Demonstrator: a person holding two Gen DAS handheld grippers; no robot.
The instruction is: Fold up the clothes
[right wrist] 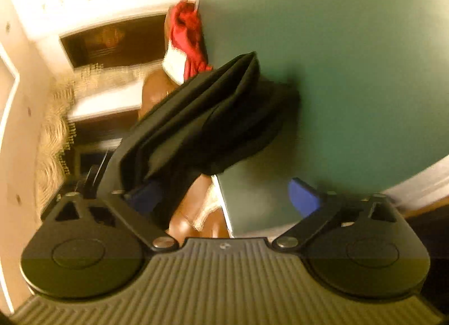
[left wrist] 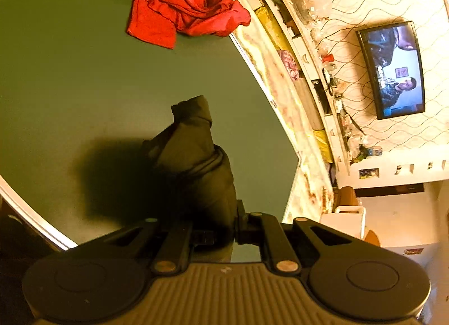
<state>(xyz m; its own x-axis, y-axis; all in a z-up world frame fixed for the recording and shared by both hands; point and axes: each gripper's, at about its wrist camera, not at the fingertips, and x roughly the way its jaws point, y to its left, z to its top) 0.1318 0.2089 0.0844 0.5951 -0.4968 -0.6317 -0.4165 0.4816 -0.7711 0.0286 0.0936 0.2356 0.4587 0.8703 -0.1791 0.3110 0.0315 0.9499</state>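
Observation:
A dark garment (left wrist: pixel 196 153) hangs bunched from my left gripper (left wrist: pixel 216 229), whose jaws are shut on its cloth above the green table (left wrist: pixel 70 86). A crumpled red garment (left wrist: pixel 179 2) lies at the table's far edge. In the right wrist view the same dark garment (right wrist: pixel 213 117) is folded in thick layers and drapes over the left blue finger (right wrist: pixel 146 198). My right gripper (right wrist: pixel 224 198) is open wide; the right blue finger (right wrist: pixel 304 197) is bare, apart from the cloth. The red garment (right wrist: pixel 188 35) shows beyond the table edge.
A marble-patterned floor (left wrist: pixel 283 94) runs past the table's edge. A shelf unit with clutter (left wrist: pixel 317 52) and a wall television (left wrist: pixel 393 69) stand beyond. A brown chair or stool (right wrist: pixel 193 212) sits below the table edge in the right wrist view.

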